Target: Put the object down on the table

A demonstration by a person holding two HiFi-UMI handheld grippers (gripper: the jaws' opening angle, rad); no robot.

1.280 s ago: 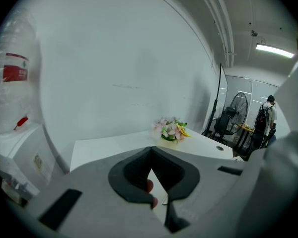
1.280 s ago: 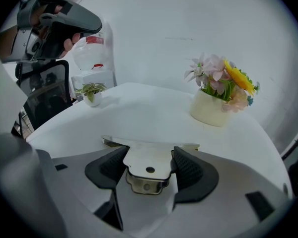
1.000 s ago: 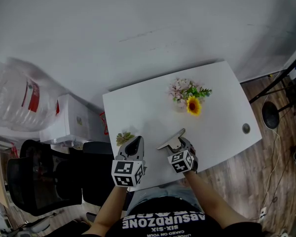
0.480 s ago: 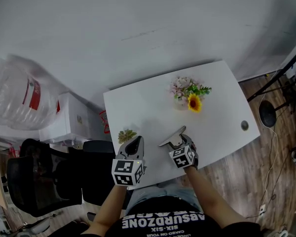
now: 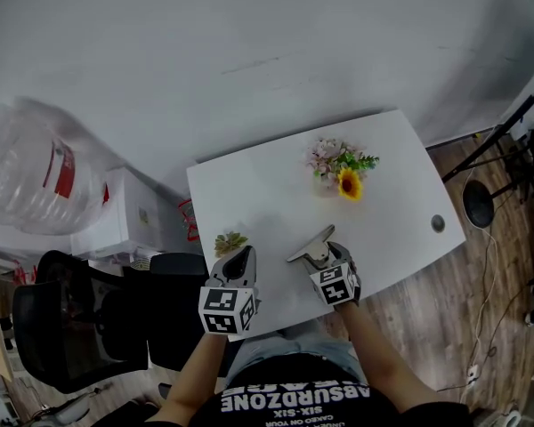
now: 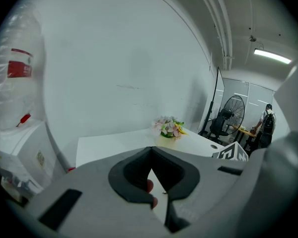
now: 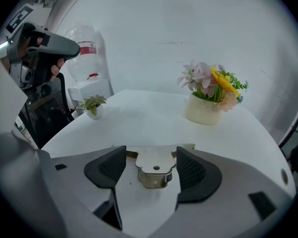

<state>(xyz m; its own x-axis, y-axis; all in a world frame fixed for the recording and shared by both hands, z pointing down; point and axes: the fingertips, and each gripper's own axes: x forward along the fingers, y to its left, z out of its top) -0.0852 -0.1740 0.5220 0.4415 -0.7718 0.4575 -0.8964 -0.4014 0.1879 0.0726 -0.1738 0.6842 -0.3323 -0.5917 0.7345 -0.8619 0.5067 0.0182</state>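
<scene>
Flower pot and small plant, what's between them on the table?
Nothing: the table is bare between flower pot and small plant, clearest in the right gripper view.

Head view: rear of the metal piece is hidden under the right tongs; only its flat front end shows. Water bottle is blurred and cut by the left edge. Person's shirt is cut at the bottom edge.

Left gripper view: reddish spot low in the slit of the left tongs, possibly a fingertip. Far person is too small to make out.
</scene>
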